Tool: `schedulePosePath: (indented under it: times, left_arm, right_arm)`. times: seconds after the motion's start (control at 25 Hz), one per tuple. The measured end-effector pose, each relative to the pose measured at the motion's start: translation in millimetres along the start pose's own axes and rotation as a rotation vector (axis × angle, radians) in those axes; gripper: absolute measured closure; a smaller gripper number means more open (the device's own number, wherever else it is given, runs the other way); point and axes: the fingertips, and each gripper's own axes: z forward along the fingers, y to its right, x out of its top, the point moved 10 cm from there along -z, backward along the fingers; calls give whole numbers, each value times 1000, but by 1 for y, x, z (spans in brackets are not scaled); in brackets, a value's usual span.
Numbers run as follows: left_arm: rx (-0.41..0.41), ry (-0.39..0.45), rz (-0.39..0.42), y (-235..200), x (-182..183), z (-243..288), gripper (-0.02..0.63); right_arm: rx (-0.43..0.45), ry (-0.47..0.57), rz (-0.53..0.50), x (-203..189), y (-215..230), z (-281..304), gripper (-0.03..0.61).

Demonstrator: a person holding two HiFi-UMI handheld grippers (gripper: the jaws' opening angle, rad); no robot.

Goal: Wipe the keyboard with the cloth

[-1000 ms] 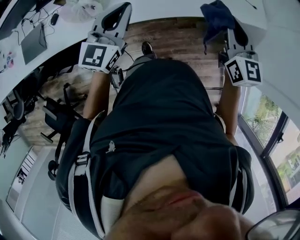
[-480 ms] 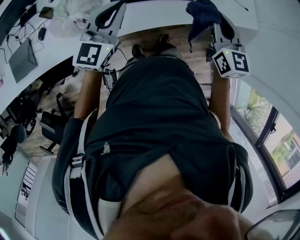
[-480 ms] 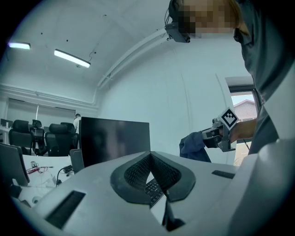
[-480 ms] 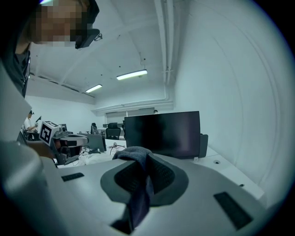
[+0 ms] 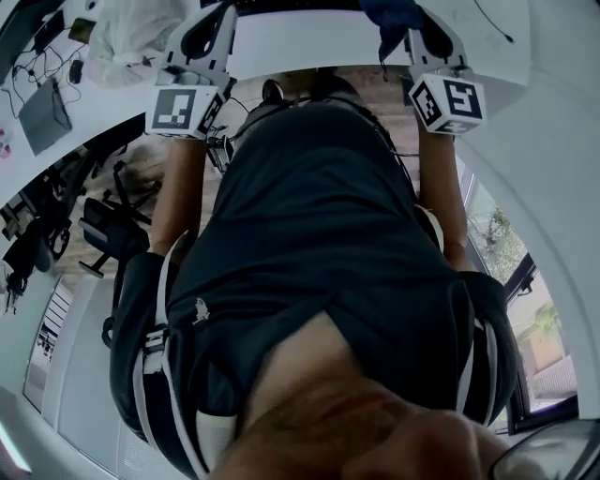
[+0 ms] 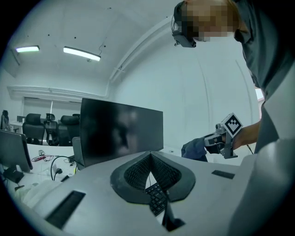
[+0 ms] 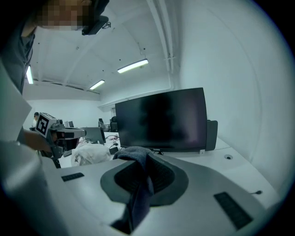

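Head view: your left gripper (image 5: 211, 28) and right gripper (image 5: 431, 37) hang over the near edge of the white desk (image 5: 309, 42). The right one carries the dark blue cloth (image 5: 394, 14).

Left gripper view: its jaws are together and empty, with the black keyboard (image 6: 157, 199) just ahead and below.

Right gripper view: its jaws are clamped on the cloth. No keys show here, so the keyboard probably lies to its left.

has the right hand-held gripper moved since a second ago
Yes: the right hand-held gripper, shut on the cloth, has pushed forward, further over the white desk.

Two grippers (image 6: 150, 161) (image 7: 147, 162), one cloth (image 7: 133, 153), one keyboard (image 6: 157, 198)
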Motion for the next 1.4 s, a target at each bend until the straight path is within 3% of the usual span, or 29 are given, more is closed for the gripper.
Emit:
schedulePosePath:
  times: [0.16, 0.28, 0.48, 0.6, 0.84, 0.92, 1.08, 1.16, 1.28, 1.32, 1.4]
  left_arm:
    - [50, -44, 12, 12, -24, 36, 609]
    - [82, -102, -23, 15, -50, 51, 609]
    - [59, -167, -64, 6, -90, 80, 609]
    - [42, -183, -68, 3, -99, 93, 609]
    - [29, -195, -92, 1, -102, 109, 609]
    - [19, -202, -96, 3, -103, 112, 609]
    - [9, -203, -91, 2, -102, 117, 609]
    - [12, -209, -96, 1, -101, 117, 609]
    - [7, -218, -99, 1, -104, 118, 609]
    - [4, -218, -98, 1, -104, 118, 609]
    - [1, -216, -100, 1, -104, 117, 609]
  right_arm:
    - [28, -57, 6, -33, 44, 36, 554]
    - [46, -139, -24, -66, 62, 71, 554]
    - [-13, -286, -272, -133, 76, 154, 554]
    - [3, -377, -374, -179, 62, 177, 554]
    - [282, -393, -407, -185, 9, 168, 554]
    - [246, -393, -409, -182, 27, 175, 554]
    - [74, -392, -368, -170, 76, 192, 554]
    - [137, -414, -354, -174, 58, 178, 554]
    - [347, -456, -417, -196, 6, 149, 554]
    - [377, -456, -413, -201, 1, 146, 555]
    - [357, -431, -377, -200, 13, 155, 555]
